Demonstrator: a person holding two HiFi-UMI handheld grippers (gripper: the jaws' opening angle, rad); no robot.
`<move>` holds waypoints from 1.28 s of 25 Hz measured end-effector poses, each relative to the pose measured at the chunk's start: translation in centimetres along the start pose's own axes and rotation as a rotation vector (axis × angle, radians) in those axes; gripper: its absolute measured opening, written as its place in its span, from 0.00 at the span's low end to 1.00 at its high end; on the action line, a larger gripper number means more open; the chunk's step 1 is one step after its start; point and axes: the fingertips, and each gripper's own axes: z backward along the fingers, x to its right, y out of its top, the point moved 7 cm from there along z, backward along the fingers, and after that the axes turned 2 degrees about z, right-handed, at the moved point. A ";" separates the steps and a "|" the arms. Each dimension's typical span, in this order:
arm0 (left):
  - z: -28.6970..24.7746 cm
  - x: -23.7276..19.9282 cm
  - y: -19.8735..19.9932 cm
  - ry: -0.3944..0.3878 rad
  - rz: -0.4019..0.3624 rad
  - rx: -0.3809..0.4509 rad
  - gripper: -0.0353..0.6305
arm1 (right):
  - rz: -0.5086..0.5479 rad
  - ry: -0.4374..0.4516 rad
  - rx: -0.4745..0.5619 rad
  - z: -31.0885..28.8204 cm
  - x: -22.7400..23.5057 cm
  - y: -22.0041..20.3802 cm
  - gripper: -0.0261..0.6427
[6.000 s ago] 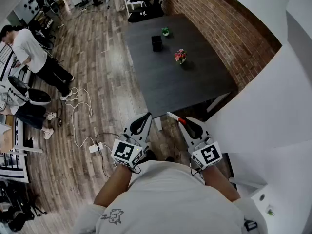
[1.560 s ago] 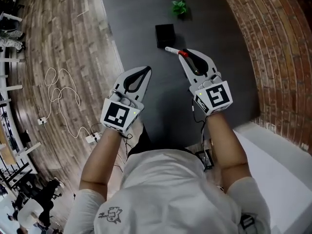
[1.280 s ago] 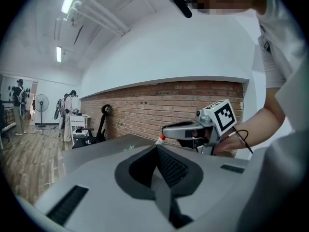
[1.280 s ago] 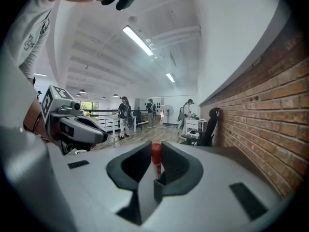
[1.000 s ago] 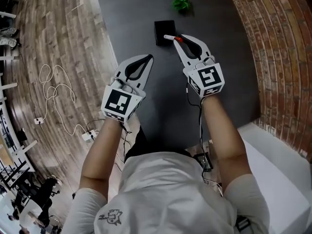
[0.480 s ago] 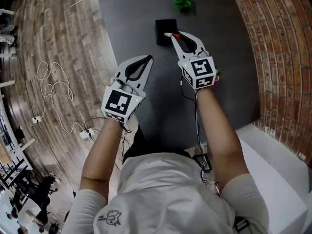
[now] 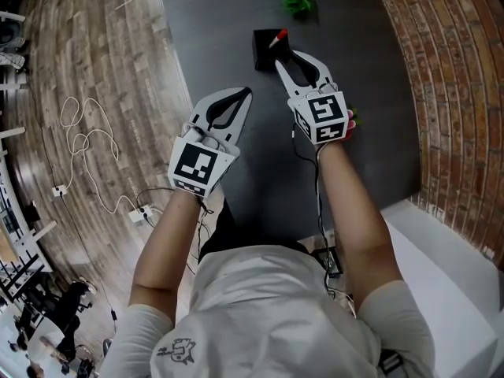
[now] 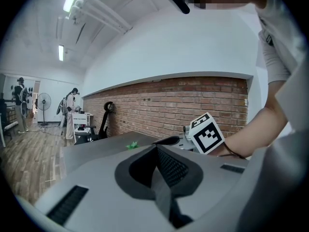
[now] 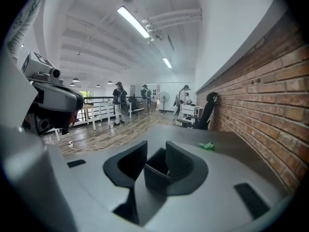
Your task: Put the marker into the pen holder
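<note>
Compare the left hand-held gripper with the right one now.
The left hand-held gripper has its jaws together, empty; on the right hand-held gripper they have just been opening and stand apart, the black square pen holder showing in the gap, ungripped. The right reaches that holder, where the red-capped marker stands; the left hangs back. Both are white with a patterned cube.

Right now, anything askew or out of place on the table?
Nothing spilled or damaged. Only the marker leans aslant in the pen holder, red end poking above the rim. The right gripper beside it has just opened its jaws, clamping nothing.
</note>
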 end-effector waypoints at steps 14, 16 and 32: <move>3.6 3.0 1.7 0.043 -0.014 0.034 0.07 | 0.012 0.018 0.041 5.3 -2.7 1.8 0.21; 4.4 3.8 1.8 0.051 -0.008 0.037 0.07 | 0.011 0.027 0.059 6.7 -3.6 2.2 0.20; 11.0 14.6 2.6 0.085 0.037 0.104 0.07 | -0.001 0.079 0.214 22.4 -9.4 5.6 0.09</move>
